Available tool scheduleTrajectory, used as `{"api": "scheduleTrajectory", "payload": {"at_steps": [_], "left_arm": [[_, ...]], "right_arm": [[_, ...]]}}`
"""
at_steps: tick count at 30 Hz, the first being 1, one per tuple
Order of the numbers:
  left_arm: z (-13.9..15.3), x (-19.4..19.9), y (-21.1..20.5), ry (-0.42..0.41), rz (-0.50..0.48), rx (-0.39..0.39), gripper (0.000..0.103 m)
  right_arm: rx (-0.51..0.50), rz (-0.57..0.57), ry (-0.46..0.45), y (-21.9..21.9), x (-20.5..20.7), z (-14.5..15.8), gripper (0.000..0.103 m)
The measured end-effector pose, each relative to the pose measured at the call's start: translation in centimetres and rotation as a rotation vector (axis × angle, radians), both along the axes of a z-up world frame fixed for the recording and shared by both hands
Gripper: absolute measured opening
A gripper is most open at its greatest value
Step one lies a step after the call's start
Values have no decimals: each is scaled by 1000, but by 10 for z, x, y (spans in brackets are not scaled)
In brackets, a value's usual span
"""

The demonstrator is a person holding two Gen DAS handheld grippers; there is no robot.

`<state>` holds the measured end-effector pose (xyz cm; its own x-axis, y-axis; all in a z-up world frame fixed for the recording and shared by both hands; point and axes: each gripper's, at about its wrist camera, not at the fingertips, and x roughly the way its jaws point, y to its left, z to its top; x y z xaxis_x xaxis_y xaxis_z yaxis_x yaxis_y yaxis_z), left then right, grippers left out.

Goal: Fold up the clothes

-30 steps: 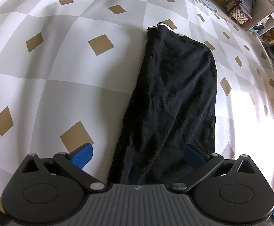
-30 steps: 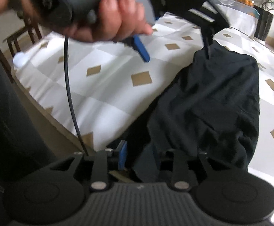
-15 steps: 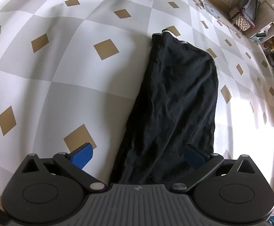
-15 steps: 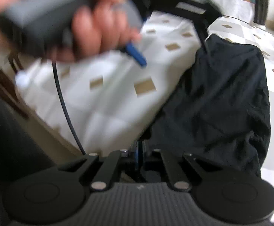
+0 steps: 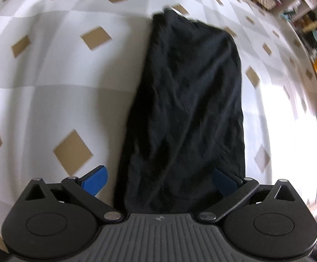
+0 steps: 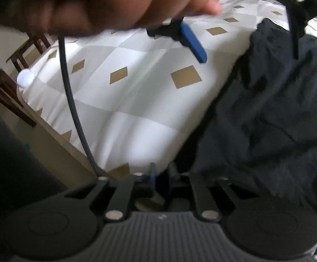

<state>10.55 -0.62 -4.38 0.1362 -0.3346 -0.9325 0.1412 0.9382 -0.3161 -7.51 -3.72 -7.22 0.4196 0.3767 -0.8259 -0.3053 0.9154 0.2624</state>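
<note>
Your left tongs stand wide open above the near end of the black garment, one blue pad over the patterned cloth to the garment's left and the other pad over the garment's near right corner; neither pad pinches any fabric. The garment lies as a long, wrinkled strip on the counter, which is covered with a white and grey checked cloth with tan diamonds, and it runs straight away from the left tongs toward the far side. Your right tongs are closed, the fingers drawn together at the garment's near edge by the counter's rim, with dark fabric reaching into the gap, so they appear to grip that edge, though blur makes this hard to confirm. In the right wrist view your left hand fills the top of the picture, holding its gripper, with a black cable hanging down from it. A dark wooden chair stands beyond the counter's left edge.
</note>
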Motion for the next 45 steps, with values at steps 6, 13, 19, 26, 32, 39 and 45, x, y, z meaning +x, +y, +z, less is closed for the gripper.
{"api": "scheduleTrajectory", "payload": {"at_steps": [6, 13, 19, 26, 32, 39, 45], "left_arm": [[-5, -13, -17, -21, -79, 39, 103], [-6, -31, -28, -47, -119, 48, 103], [-10, -51, -39, -42, -149, 20, 103], [-20, -62, -40, -42, -147, 61, 103], [-32, -70, -27, -4, -90, 68, 103], [-40, -85, -20, 3, -48, 52, 103], [-40, -94, -19, -28, -54, 79, 103]], "right_arm": [[-37, -88, -46, -36, -24, 32, 47], [-110, -222, -39, -81, -45, 40, 52], [-172, -311, -47, -112, -53, 37, 53], [-138, -442, 1, -146, -52, 20, 53], [-93, -461, 52, -151, -46, 4, 52], [-109, -401, 60, -142, -50, 0, 14], [-97, -348, 85, -134, -55, 3, 9]]}}
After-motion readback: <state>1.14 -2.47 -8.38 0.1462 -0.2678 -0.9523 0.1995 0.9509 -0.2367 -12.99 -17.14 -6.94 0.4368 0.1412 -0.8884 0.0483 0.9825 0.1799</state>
